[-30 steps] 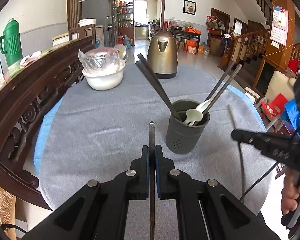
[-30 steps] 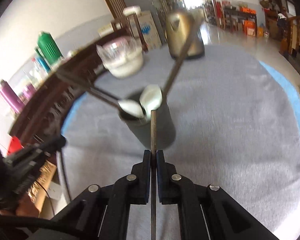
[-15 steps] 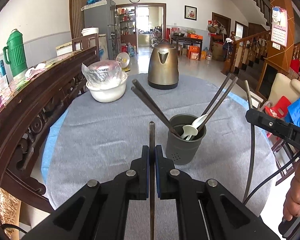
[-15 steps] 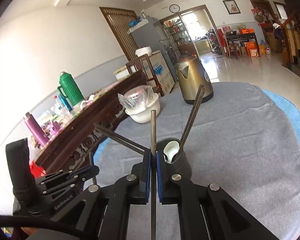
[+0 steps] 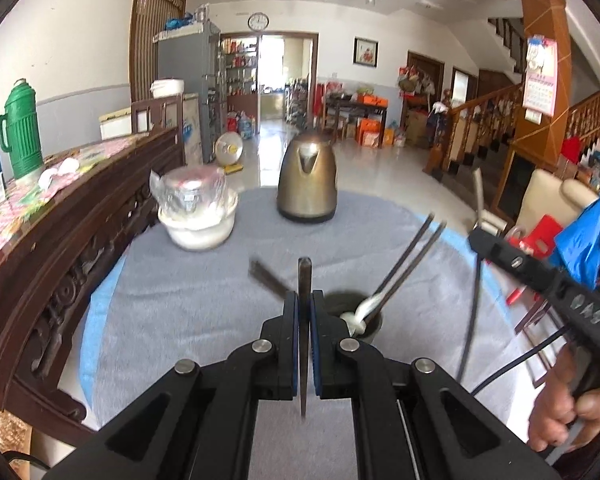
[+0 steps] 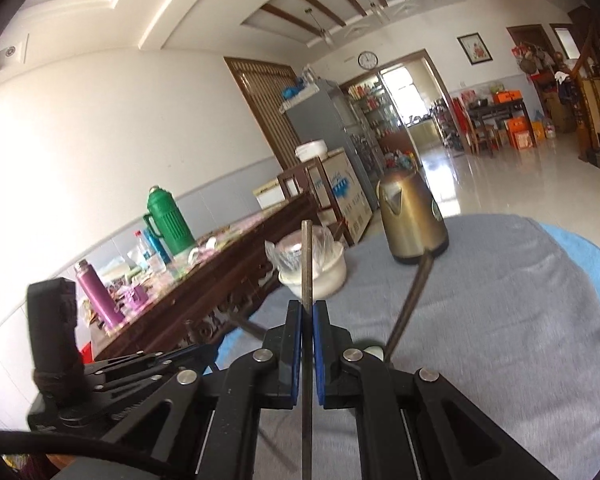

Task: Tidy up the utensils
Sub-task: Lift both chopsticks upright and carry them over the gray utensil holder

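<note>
My left gripper (image 5: 304,300) is shut on a dark chopstick (image 5: 303,280) that stands upright between its pads, above the grey tablecloth. Just beyond it the grey utensil holder (image 5: 364,326) holds a white spoon (image 5: 360,312) and several dark chopsticks (image 5: 412,256). My right gripper (image 6: 307,308) is shut on another dark chopstick (image 6: 306,256), also upright; it shows at the right of the left wrist view (image 5: 476,236). The holder is mostly hidden behind the right gripper; one leaning chopstick (image 6: 410,304) and a bit of spoon (image 6: 374,350) show.
A brass kettle (image 5: 307,178) and a white bowl with a wrapped dish (image 5: 196,216) stand at the table's far side. A carved wooden sideboard (image 5: 60,248) with a green thermos (image 5: 20,136) runs along the left. Chairs (image 5: 540,232) stand off the right edge.
Both grippers have risen and tilted up, each keeping its chopstick. The holder now sits lower and closer under both of them.
</note>
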Demonstrator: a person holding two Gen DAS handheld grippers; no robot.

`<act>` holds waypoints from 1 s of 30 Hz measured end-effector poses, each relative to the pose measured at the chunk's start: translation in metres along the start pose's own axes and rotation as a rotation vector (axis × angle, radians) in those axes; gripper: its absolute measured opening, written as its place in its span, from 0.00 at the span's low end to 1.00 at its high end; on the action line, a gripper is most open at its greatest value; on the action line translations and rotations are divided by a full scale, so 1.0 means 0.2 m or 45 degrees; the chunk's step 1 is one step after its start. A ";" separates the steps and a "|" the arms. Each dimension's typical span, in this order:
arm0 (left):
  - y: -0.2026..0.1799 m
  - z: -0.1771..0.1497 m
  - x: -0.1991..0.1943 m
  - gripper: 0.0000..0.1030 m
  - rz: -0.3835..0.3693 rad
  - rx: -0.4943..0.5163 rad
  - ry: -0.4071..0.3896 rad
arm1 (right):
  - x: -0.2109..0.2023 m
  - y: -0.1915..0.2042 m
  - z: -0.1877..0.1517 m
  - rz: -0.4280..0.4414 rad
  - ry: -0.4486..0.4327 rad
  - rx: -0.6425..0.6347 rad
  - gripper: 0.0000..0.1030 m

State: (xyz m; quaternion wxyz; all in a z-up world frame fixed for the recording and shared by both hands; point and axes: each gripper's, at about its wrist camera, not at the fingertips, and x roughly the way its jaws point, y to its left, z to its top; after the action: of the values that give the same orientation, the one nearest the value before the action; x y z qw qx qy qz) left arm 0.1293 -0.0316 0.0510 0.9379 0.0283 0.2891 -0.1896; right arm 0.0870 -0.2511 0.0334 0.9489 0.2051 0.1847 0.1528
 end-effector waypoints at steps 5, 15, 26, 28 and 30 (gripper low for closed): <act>-0.01 0.15 -0.07 0.05 -0.043 0.009 -0.105 | 0.04 0.00 0.10 -0.008 -0.087 -0.003 0.06; -0.05 0.41 -0.13 0.05 -0.058 0.022 -0.288 | 0.15 0.04 0.29 -0.074 -0.246 -0.028 0.06; -0.03 0.43 0.02 0.05 -0.091 -0.053 -0.357 | 0.33 0.03 0.36 -0.251 -0.383 -0.091 0.06; -0.02 0.42 0.06 0.05 -0.089 -0.068 -0.355 | 0.35 0.01 0.37 -0.278 -0.402 -0.077 0.06; -0.01 0.41 0.11 0.05 -0.079 -0.080 -0.348 | 0.38 -0.01 0.38 -0.316 -0.428 -0.064 0.06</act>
State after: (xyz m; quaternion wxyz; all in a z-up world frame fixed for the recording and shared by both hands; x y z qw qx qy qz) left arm 0.1892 -0.0552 0.1074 0.9627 -0.0361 0.1651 -0.2115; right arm 0.1857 -0.2506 0.0759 0.9828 0.1797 0.0437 0.0028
